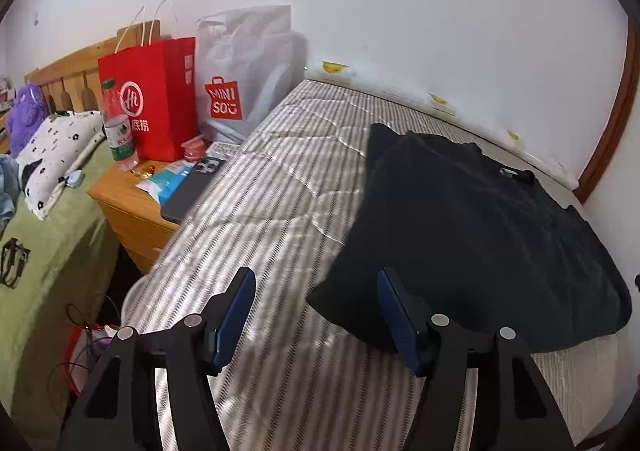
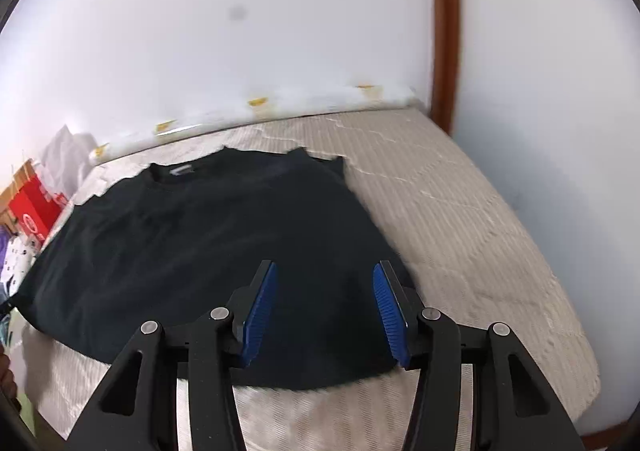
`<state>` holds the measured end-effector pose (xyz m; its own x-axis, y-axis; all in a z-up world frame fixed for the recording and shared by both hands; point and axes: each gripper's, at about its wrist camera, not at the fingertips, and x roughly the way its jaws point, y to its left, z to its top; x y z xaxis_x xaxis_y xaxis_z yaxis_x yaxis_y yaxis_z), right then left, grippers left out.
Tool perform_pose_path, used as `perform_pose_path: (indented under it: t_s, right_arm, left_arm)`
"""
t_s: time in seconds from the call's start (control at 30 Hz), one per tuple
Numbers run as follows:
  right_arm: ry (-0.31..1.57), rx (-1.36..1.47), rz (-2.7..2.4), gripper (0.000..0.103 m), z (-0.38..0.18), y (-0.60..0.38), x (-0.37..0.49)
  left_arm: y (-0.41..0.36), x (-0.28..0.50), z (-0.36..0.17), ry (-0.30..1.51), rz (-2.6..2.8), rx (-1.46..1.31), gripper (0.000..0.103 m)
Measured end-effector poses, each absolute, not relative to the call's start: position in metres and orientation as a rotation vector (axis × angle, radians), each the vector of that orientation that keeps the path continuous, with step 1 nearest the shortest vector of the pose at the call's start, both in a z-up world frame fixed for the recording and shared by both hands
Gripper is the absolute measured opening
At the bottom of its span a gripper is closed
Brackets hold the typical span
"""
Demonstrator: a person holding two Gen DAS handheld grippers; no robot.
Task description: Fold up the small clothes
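Hovering with both claws spread and empty, the left claw [image 1: 316, 317] and right claw [image 2: 324, 311] hang over the near hem of the black shirt [image 2: 208, 247], spread on the bed [image 2: 460, 219]. A shallow pinch could snag the bedcover or drag the shirt askew.

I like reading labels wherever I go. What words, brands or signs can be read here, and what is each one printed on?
"MINI SO": red logo on the grey plastic bag; its last letter is unclear.
"Hi" in a circle, with Chinese characters below it that I cannot read surely: red paper bag.
Green bottle label: too small to read.
Neck tag of the black shirt: blurred, unreadable.
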<state>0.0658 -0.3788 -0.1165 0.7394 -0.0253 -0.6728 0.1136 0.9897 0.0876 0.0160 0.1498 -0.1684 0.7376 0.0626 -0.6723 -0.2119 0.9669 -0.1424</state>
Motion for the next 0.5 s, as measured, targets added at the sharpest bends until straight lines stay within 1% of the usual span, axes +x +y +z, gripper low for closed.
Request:
perform_pose_path:
  t_s: [0.23, 0.37, 0.5]
  right_arm:
    - [0.785, 0.074, 0.053, 0.05, -0.131, -0.301, 0.121]
    - [0.832, 0.057, 0.111, 0.05, -0.145, -0.259, 0.157]
    - [0.929, 0.025, 0.128, 0.05, -0.17, -0.225, 0.197]
  left_arm:
    - [0.174, 0.033, -0.172, 0.72, 0.143, -0.256, 0.067]
    - [0.189, 0.055, -0.173, 0.734, 0.158, -0.272, 0.067]
    - [0.201, 0.076, -0.173, 0.734, 0.163, -0.275, 0.067]
